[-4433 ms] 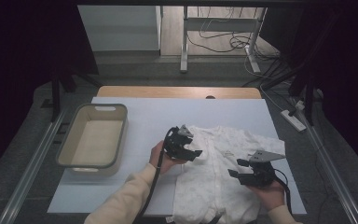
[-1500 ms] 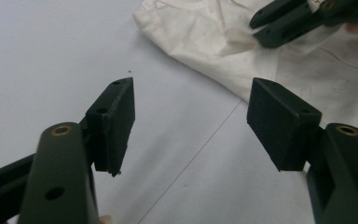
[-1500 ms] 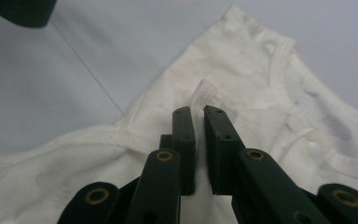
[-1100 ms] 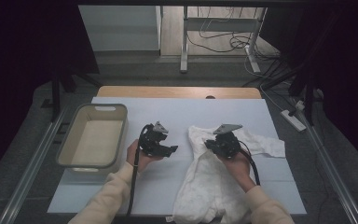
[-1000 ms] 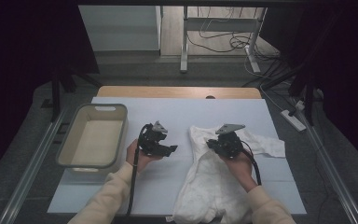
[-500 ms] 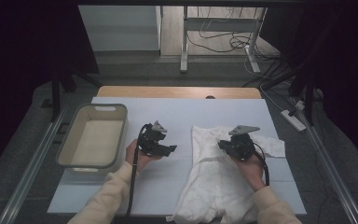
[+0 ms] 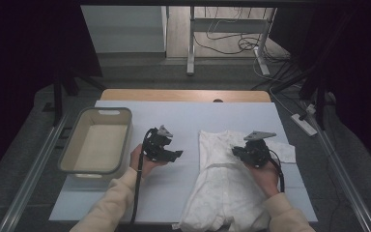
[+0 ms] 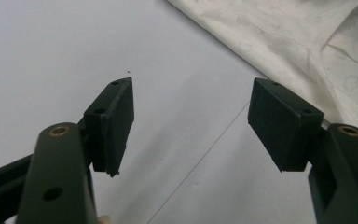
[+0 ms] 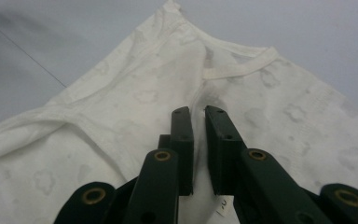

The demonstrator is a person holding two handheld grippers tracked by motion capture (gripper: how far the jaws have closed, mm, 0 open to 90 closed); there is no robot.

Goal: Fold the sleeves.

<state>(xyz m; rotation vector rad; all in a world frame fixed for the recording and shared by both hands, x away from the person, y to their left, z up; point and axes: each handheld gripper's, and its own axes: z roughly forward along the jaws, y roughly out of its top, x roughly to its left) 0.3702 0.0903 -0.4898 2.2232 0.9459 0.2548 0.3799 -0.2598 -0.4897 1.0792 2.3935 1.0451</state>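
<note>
Right gripper, jaws nearly closed with no cloth visibly pinched, over white garment at frame centre-right, likely for folding; left gripper wide open, empty, waiting beside it.

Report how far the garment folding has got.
Done: the white garment lies folded into a long narrow strip, one sleeve sticking out. In hand: the right hand-held gripper sits nearly shut over it; the left hand-held gripper waits open. Left: probably the sleeve and basket.
</note>
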